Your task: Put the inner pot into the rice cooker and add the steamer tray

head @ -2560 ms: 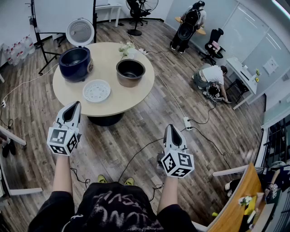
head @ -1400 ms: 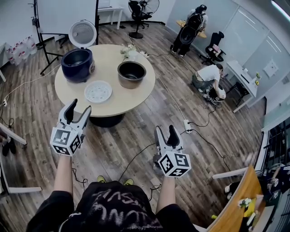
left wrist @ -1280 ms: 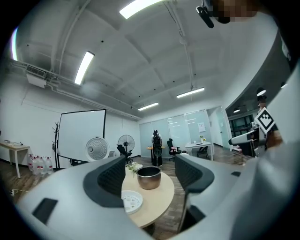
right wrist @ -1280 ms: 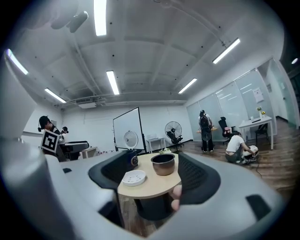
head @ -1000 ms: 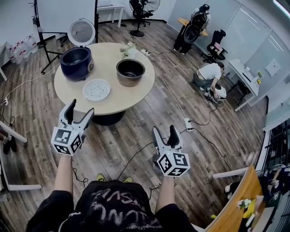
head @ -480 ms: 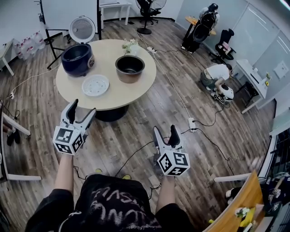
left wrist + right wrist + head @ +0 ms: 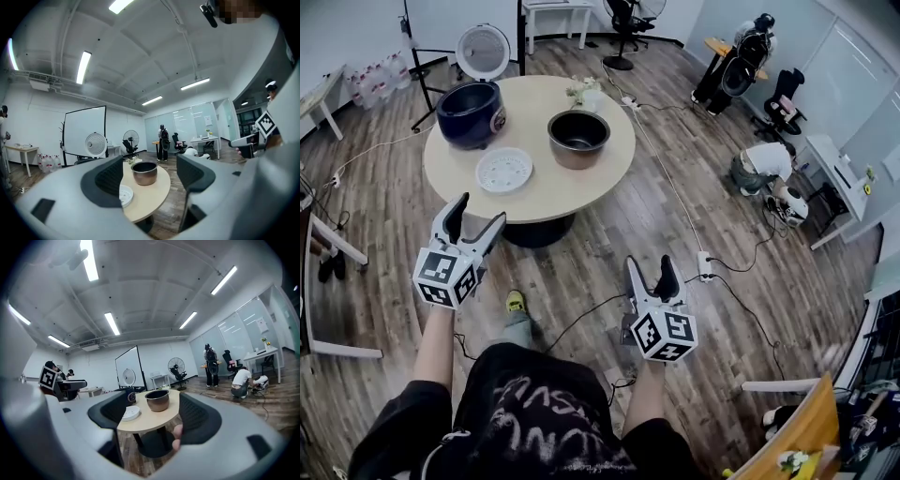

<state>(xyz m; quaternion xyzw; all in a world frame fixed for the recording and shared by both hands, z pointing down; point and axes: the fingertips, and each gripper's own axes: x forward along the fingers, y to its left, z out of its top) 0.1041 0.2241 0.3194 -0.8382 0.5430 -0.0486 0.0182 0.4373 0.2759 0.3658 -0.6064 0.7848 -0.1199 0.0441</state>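
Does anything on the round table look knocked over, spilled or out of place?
Nothing stands out. The rice cooker stands upright, lid open; the inner pot is upright and the steamer tray lies flat, all apart on the table.

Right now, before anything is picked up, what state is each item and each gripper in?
rice cooker: on the table, lid up, no inner pot in it.
inner pot: upright on the table, apart from the cooker, looks empty.
steamer tray: lying flat on the table, untouched.
left gripper: open, empty, short of the table.
right gripper: open, empty, over the floor.
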